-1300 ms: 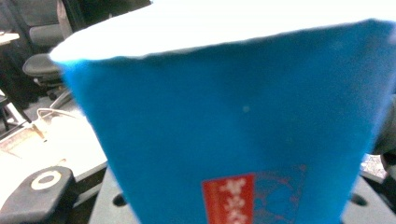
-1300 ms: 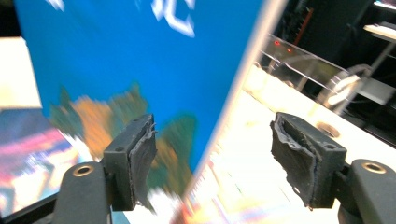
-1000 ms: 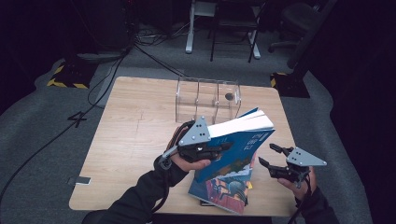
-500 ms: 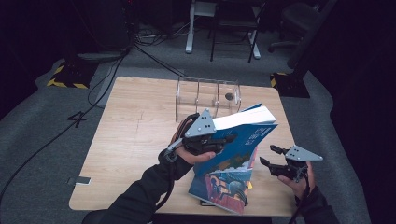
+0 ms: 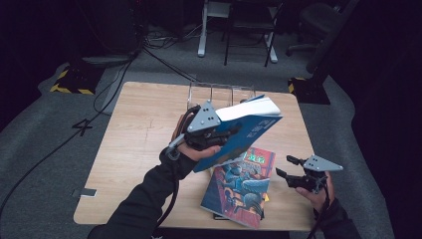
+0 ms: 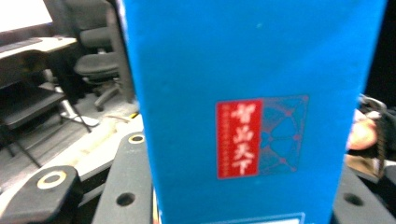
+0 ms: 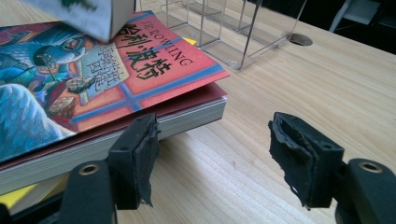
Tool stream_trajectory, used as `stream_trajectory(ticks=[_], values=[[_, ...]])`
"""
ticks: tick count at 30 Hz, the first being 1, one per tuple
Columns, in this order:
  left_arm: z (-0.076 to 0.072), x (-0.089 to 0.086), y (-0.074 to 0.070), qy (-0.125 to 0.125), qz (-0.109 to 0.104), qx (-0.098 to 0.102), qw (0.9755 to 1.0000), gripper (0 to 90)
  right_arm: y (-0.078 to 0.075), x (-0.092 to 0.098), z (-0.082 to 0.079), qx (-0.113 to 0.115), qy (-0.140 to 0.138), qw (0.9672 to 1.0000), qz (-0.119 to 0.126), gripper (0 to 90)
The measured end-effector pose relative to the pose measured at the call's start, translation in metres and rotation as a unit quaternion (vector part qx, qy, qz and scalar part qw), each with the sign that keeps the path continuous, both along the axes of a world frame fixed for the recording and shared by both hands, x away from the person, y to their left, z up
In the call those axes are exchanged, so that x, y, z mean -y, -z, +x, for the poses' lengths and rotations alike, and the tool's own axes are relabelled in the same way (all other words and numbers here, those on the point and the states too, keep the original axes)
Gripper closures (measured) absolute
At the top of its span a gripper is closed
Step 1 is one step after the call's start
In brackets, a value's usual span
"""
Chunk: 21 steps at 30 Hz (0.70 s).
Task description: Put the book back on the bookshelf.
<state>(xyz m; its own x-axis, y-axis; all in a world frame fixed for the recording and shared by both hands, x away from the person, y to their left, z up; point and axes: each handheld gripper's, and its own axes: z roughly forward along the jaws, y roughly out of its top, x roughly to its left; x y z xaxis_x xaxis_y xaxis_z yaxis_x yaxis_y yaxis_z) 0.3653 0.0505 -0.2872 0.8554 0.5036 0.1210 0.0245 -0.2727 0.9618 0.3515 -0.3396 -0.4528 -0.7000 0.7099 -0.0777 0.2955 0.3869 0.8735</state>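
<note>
- While the high view looks down on the pale wooden worktop (image 5: pixel 144 134), the left tongs (image 5: pixel 219 135) hold a thick blue paperback book (image 5: pixel 249 130) clear of the surface. The book is tilted with its white page edge upward, higher and nearer the clear acrylic divider rack (image 5: pixel 219 93) than a second ago. Below it, a red-and-blue illustrated paperback (image 5: pixel 241 184) lies flat on a small stack near the front edge. The right tongs (image 5: pixel 288 172) hover just beside that stack, jaws apart and holding nothing, much where they were before.
- From the left gripper view, the blue cover with its red label (image 6: pixel 238 137) stands upright close to the lens, between the two black jaws that clamp it.
- From the right gripper view, the wide-spread right tongs (image 7: pixel 210 149) sit low over the wood, one pad (image 7: pixel 144 154) close by the illustrated book's page edge (image 7: pixel 187 121). The rack (image 7: pixel 233 28) stands beyond with empty slots.
- Judging by the lift, the blue book is probably headed for a slot in the rack, with the illustrated one likely next.
</note>
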Motion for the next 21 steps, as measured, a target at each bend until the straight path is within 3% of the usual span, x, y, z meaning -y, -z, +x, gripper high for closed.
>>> stream_trajectory(ticks=[4,7,8,9,10,14,21], values=[[0.007,-0.020,-0.001,-0.037,-0.008,0.002,0.9993,60.7,0.001,0.000,0.000,-0.001,-0.001,1.0000,-0.001,32.8],[0.014,-0.038,0.000,-0.074,-0.016,0.000,0.9971,60.8,0.002,0.001,0.001,-0.004,0.003,1.0000,-0.003,32.7],[0.014,-0.038,0.000,-0.074,-0.016,0.000,0.9971,60.8,0.002,0.001,0.001,-0.006,0.003,1.0000,-0.002,32.7],[0.020,-0.048,0.001,-0.101,-0.016,-0.005,0.9948,60.8,0.002,0.001,0.001,-0.007,0.003,1.0000,-0.002,32.7],[0.020,-0.048,0.001,-0.101,-0.016,-0.005,0.9948,60.8,0.003,0.001,0.001,-0.008,0.002,1.0000,-0.003,32.7],[0.034,-0.061,0.005,-0.153,-0.027,-0.016,0.9878,60.9,0.004,-0.001,0.002,-0.012,0.001,0.9999,-0.007,32.7],[0.054,-0.070,0.007,-0.192,-0.039,-0.030,0.9801,61.0,0.006,-0.001,0.002,-0.015,-0.001,0.9998,-0.012,32.7]])
